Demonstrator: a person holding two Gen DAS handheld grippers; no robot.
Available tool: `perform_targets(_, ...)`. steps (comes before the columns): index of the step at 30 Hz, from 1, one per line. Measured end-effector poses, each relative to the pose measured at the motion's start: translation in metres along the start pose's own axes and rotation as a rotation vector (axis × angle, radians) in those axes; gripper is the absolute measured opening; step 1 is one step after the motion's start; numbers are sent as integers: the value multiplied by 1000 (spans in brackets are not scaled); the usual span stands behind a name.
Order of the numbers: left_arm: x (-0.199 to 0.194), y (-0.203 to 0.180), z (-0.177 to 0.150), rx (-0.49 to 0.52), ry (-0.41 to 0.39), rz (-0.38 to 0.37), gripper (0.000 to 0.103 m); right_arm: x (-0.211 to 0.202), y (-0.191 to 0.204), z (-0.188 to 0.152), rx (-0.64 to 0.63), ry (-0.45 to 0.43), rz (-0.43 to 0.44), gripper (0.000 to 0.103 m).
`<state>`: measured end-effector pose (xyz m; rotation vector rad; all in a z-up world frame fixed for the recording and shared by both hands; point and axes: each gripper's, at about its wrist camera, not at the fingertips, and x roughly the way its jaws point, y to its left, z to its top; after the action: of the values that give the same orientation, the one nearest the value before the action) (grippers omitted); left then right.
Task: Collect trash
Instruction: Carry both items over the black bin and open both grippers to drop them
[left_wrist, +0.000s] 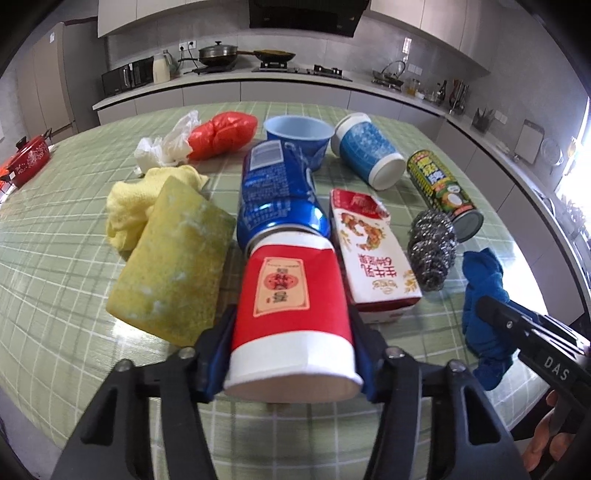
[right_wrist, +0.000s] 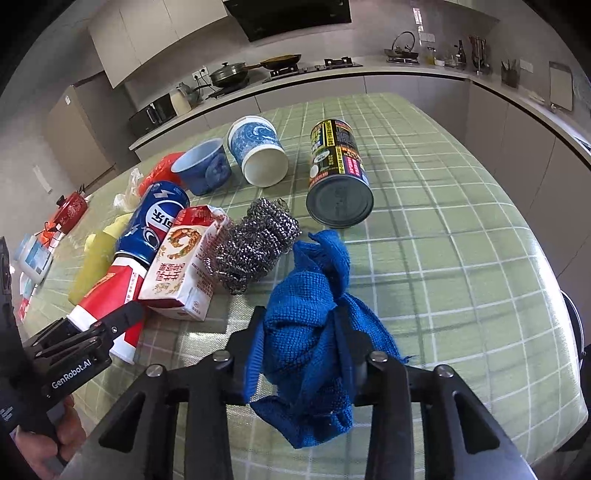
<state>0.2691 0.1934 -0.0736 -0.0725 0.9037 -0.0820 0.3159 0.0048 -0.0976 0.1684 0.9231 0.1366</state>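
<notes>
My left gripper (left_wrist: 291, 332) is shut on a red paper cup (left_wrist: 291, 302) lying on its side; the cup also shows in the right wrist view (right_wrist: 107, 299). My right gripper (right_wrist: 299, 325) is shut on a blue cloth (right_wrist: 314, 314), also seen in the left wrist view (left_wrist: 484, 295). Beyond the cup lie a crushed blue Pepsi can (left_wrist: 277, 188), a red and white milk carton (left_wrist: 373, 254), a steel scourer (left_wrist: 432, 247), a blue bowl cup (left_wrist: 299, 136), a blue and white paper cup (left_wrist: 369, 151) and a black and yellow drink can (left_wrist: 443, 188).
A yellow sponge (left_wrist: 173, 266), a yellow cloth (left_wrist: 129, 206), a white plastic bag (left_wrist: 170, 144) and a red bag (left_wrist: 221, 133) lie left on the green checked tablecloth (left_wrist: 66, 236). A red pot (left_wrist: 26, 158) stands at the far left edge. Kitchen counters run behind.
</notes>
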Motion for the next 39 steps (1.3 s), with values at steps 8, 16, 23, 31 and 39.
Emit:
perform_targets(8, -28, 3, 2, -28, -59, -32, 51, -18, -4, 0, 16, -28, 15, 34)
perform_targets(16, -40, -49, 8, 43, -63, -144, 51, -59, -42, -3, 80, -73, -42, 34)
perform_targets(23, -40, -142, 5, 136, -62, -252, 51, -107, -129, -9, 177, -130, -125, 34)
perform_targets(31, -22, -298, -7, 178, -28, -328, 51, -142, -282, -24, 231, -119, -206, 34)
perform_targets(39, 25, -423, -25, 202, 57, -331, 51, -111, -416, -35, 218, 32, -176, 34)
